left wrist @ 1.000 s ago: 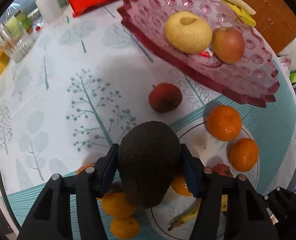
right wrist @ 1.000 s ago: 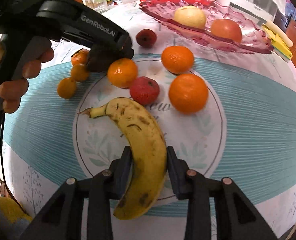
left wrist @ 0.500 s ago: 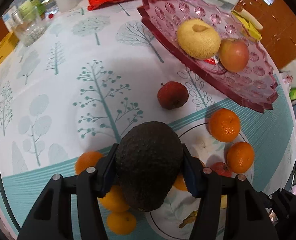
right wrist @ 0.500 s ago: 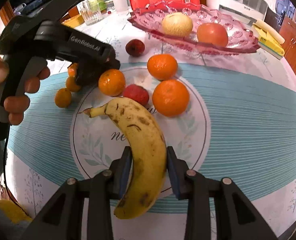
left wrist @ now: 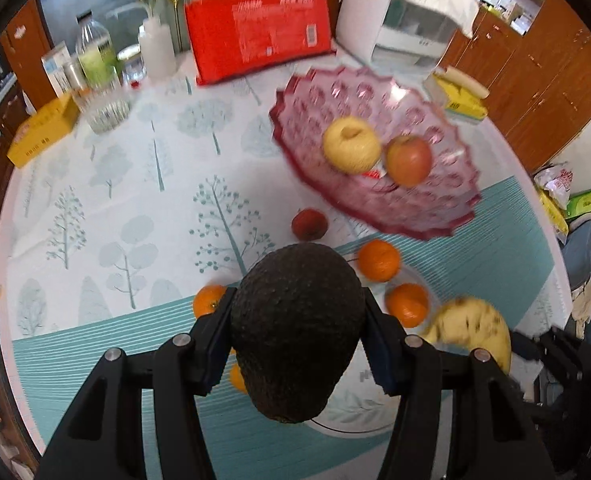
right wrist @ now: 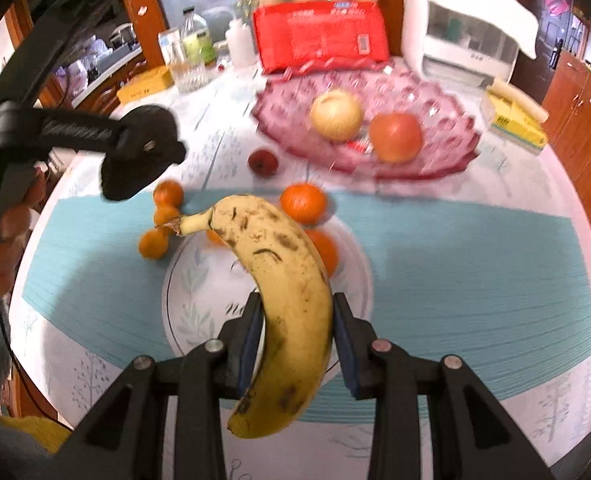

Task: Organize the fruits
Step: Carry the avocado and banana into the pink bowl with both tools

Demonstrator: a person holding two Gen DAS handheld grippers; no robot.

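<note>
Left wrist view: the left gripper (left wrist: 297, 344) clamps a dark, rough-skinned avocado (left wrist: 295, 332) at bottom centre, both pads pressed to its flanks, the fruit bulging well above and below the jaws. The pink glass dish (left wrist: 447, 216) sits at upper right, holding a yellow apple (left wrist: 351, 144) and a red apple (left wrist: 409, 156). Loose oranges (left wrist: 378, 260) and a small red fruit (left wrist: 309, 224) lie on the tablecloth between avocado and dish. Risk: the rounded avocado is held only at its waist and could roll out of the pads if tilted on the way across; lowered carelessly, it may knock the apples or strike the dish's scalloped rim.

Right wrist view: the right gripper (right wrist: 297, 340) is closed on a spotted banana (right wrist: 279, 280) at lower centre, gripped below its middle, stem pointing to the upper left. The dish (right wrist: 455, 160) lies at upper centre; the other gripper with the avocado (right wrist: 135, 168) hangs at middle left. Risk: the long banana could pivot in the pads, and two loaded grippers heading for one dish may collide.
</note>
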